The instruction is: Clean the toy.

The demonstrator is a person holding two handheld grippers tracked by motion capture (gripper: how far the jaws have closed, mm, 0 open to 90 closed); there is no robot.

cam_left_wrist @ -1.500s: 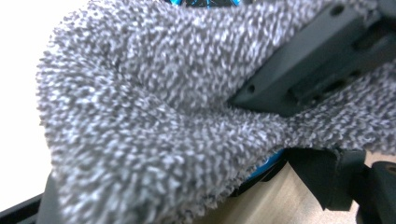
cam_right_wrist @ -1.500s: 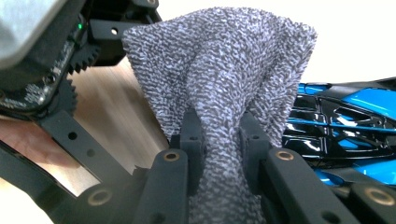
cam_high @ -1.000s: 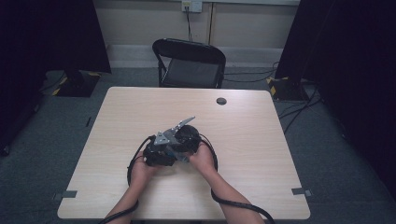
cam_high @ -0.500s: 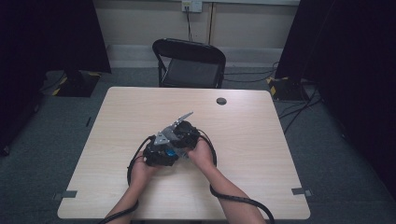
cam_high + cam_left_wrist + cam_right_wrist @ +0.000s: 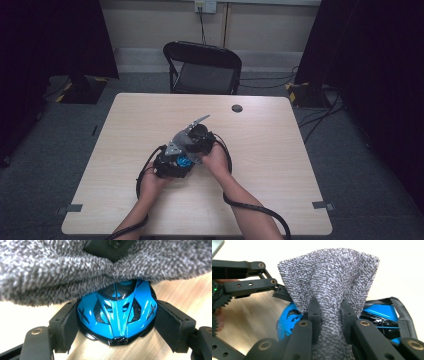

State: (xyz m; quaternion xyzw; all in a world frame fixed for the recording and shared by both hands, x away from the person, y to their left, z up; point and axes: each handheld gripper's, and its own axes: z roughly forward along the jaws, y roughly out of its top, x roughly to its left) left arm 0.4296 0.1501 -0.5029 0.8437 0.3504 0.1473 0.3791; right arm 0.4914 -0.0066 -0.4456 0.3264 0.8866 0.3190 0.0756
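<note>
Clamping on both flanks, the left hand-held gripper (image 5: 117, 327) holds a blue toy car (image 5: 117, 315) near mid-table (image 5: 280, 150). A grey terry cloth (image 5: 332, 290) is pinched bunched by the right hand-held gripper (image 5: 329, 315) and pressed against the car's top.

The blue toy car (image 5: 117, 315) looks like hard plastic with a glossy, smooth shell that throws bright highlights, and its black trim shines the same way. Over it lies a grey cloth (image 5: 329, 290) of nubbly, looped weave (towel-like, matt and rough), bunched where the matt black plastic arms of the right gripper (image 5: 329, 315) pinch it. The table (image 5: 280, 150) is pale wood-grain laminate, smooth with a soft sheen.
</note>
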